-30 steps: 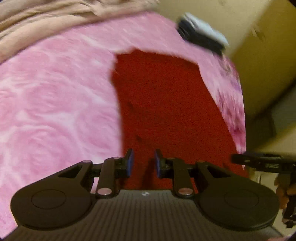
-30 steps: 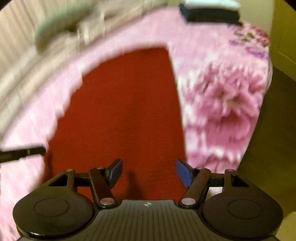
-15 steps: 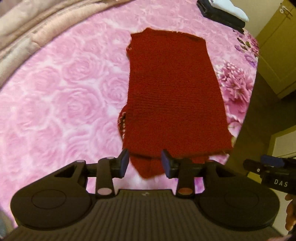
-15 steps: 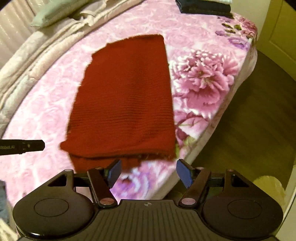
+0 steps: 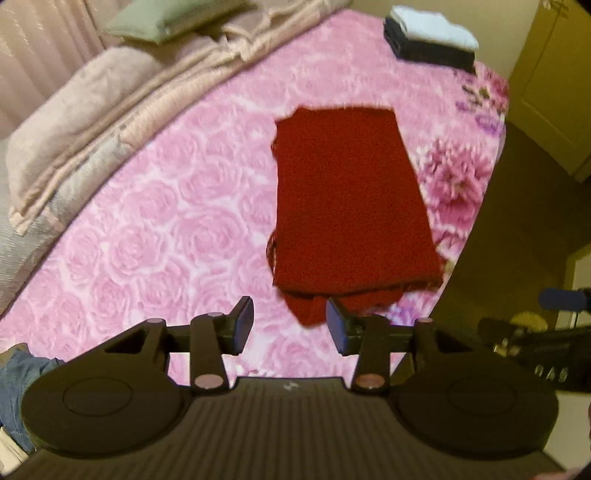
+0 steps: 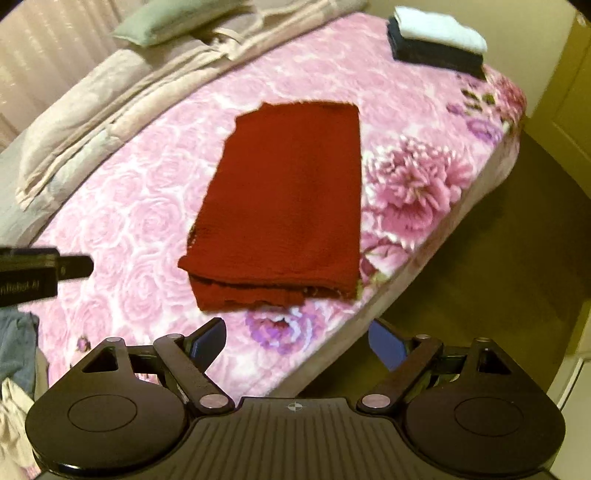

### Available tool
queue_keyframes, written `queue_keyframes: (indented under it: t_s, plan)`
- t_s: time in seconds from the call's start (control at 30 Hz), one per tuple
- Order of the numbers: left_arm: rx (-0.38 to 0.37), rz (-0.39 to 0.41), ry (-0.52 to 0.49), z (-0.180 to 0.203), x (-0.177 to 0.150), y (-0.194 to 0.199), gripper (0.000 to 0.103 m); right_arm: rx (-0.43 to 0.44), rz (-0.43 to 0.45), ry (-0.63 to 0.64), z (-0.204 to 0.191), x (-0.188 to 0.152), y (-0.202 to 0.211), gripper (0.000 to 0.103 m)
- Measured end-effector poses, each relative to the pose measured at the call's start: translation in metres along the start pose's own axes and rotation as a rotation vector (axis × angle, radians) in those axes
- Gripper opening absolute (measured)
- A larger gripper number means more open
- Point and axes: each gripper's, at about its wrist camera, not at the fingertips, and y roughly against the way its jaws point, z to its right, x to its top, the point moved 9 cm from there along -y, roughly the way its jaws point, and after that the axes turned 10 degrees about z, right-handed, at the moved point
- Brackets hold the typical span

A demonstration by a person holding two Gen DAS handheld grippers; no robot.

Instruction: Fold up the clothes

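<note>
A dark red knitted garment lies folded into a long rectangle on the pink rose-patterned bedspread, its near end showing layered edges. My left gripper hangs above the garment's near end, jaws opening, nothing between them. My right gripper hovers over the bed's near corner, jaws opening wide and empty. Each gripper shows at the edge of the other's view.
A folded stack of dark and white clothes sits at the bed's far corner. Beige blankets and a green pillow lie along the left. Denim and light cloth lie at the lower left. The floor runs along the right.
Both grippers have risen away from the red garment, which now looks smaller and lies whole in view. Both pairs of jaws have spread wider.
</note>
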Motion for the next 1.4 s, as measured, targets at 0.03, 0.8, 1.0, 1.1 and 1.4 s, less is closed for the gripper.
queue_keyframes:
  t_s: [0.03,0.8,1.0,1.1,1.4]
  plan:
    - [0.009,0.014,0.006,0.003,0.001,0.007,0.039,0.004,0.005,0.007,0.001,-0.001,0.005,0.087]
    - [0.071,0.089,0.012,0.083,-0.08,0.114,0.045,0.041,0.073,0.055,0.061,-0.082,0.1,0.087]
    - [0.081,0.097,-0.003,0.088,-0.081,0.12,0.046,0.065,0.081,0.068,0.063,-0.088,0.109,0.087]
    - [0.078,0.092,-0.005,0.089,-0.081,0.119,0.046,0.068,0.079,0.062,0.065,-0.089,0.109,0.087]
    - [0.054,0.065,0.005,0.087,-0.081,0.105,0.047,0.053,0.068,0.076,0.066,-0.085,0.104,0.087]
